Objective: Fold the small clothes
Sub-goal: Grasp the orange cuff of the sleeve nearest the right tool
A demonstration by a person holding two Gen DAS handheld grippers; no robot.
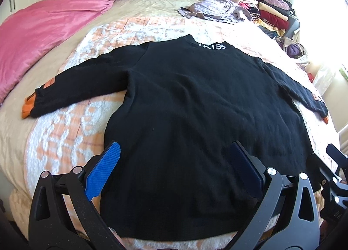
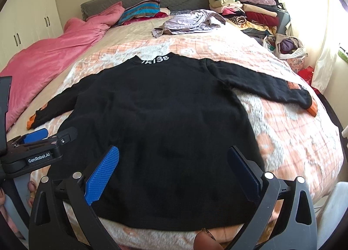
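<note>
Left gripper (image 1: 171,167) fingers spread wide, right gripper (image 2: 174,169) likewise (side by side, level)

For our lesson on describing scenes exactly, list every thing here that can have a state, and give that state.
Black knitted sweater with orange cuffs: spread flat, sleeves out, unfolded.
Left gripper: open, above the hem.
Right gripper: open, above the hem.
Lilac garment: crumpled.
Pink quilt: bunched along the bed's edge.
Stack of clothes: folded, piled.

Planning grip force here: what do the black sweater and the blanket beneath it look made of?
The black sweater looks like a soft matte knit, slightly fuzzy, probably wool or acrylic. The blanket looks like plush fleece, its peach-and-white pile tufted.
</note>
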